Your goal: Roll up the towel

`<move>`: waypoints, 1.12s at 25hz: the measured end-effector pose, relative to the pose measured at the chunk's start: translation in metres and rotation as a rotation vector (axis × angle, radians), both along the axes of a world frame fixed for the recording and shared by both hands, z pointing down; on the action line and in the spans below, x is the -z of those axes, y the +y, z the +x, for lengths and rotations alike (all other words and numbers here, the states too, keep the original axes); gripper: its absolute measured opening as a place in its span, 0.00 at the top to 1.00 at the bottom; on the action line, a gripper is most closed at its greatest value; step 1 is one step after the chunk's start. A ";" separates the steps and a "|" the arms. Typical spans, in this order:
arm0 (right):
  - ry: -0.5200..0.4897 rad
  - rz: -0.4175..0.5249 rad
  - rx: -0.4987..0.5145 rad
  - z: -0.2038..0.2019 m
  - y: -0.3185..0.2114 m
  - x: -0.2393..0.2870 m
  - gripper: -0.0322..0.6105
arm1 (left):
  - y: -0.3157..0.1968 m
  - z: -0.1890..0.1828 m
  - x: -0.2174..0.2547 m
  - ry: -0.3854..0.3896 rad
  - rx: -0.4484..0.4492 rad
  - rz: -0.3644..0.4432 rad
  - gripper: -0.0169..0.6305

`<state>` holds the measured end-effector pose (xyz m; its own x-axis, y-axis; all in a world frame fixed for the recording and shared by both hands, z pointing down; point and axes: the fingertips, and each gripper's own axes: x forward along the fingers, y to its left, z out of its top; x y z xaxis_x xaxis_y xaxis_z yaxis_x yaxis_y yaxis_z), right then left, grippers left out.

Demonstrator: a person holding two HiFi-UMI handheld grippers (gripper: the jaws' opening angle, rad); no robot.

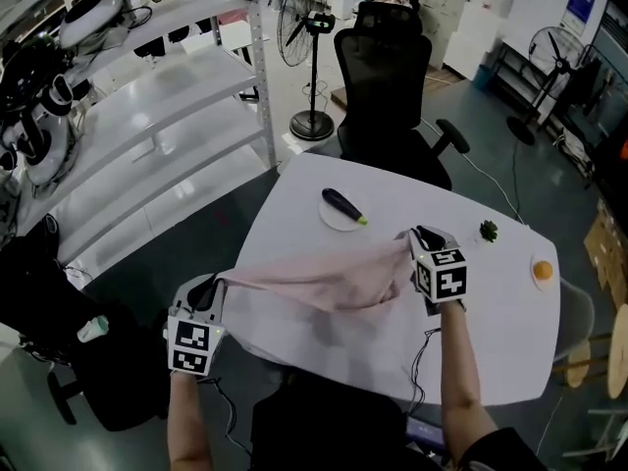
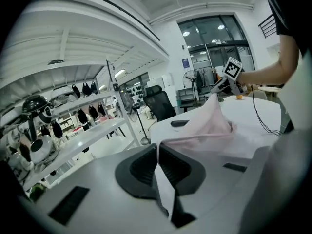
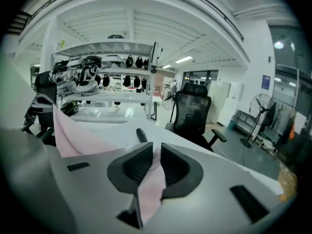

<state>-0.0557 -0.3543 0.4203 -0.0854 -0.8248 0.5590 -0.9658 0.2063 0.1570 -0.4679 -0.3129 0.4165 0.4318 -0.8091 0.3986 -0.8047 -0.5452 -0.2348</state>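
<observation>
A pale pink towel (image 1: pixel 324 278) hangs stretched in the air over the near half of the white table (image 1: pixel 392 346), held at two corners. My left gripper (image 1: pixel 218 285) is off the table's left edge, shut on one corner. My right gripper (image 1: pixel 414 239) is above the table's middle right, shut on the other corner. In the left gripper view the cloth (image 2: pixel 209 121) runs from the closed jaws (image 2: pixel 157 149) to the right gripper (image 2: pixel 225 84). In the right gripper view a pink fold (image 3: pixel 151 179) is pinched between the pads (image 3: pixel 155 152), and the towel (image 3: pixel 73 138) sags away to the left.
A dark eggplant (image 1: pixel 343 207) lies on a white plate (image 1: pixel 330 220) at the table's far side. A small green broccoli (image 1: pixel 488 231) and an orange (image 1: pixel 542 270) sit near the right edge. A black office chair (image 1: pixel 383 77) stands behind the table, and white shelves (image 1: pixel 147 116) to the left.
</observation>
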 end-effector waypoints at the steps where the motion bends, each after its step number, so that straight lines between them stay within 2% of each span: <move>1: 0.003 -0.023 0.025 -0.008 -0.005 -0.014 0.85 | 0.003 -0.007 -0.004 -0.005 0.022 -0.014 0.93; 6: -0.001 -0.074 0.084 -0.039 -0.030 -0.058 0.78 | 0.017 -0.040 -0.026 -0.035 0.113 -0.084 0.93; 9: -0.019 -0.046 0.084 -0.042 -0.035 -0.054 0.65 | 0.020 -0.052 -0.034 -0.036 0.148 -0.113 0.93; 12: -0.052 -0.011 0.106 -0.037 -0.029 -0.041 0.62 | 0.019 -0.057 -0.042 -0.038 0.165 -0.131 0.93; 15: -0.052 -0.012 0.183 -0.028 -0.006 -0.033 0.62 | 0.014 -0.055 -0.048 -0.035 0.167 -0.140 0.93; 19: -0.008 -0.081 0.313 -0.029 0.037 -0.051 0.63 | 0.003 -0.052 -0.047 -0.024 0.165 -0.130 0.93; 23: 0.009 -0.208 0.402 -0.039 0.087 -0.094 0.64 | -0.003 -0.048 -0.047 -0.025 0.160 -0.136 0.93; 28: 0.154 -0.294 0.503 -0.049 0.123 -0.142 0.66 | -0.002 -0.048 -0.046 -0.053 0.160 -0.140 0.93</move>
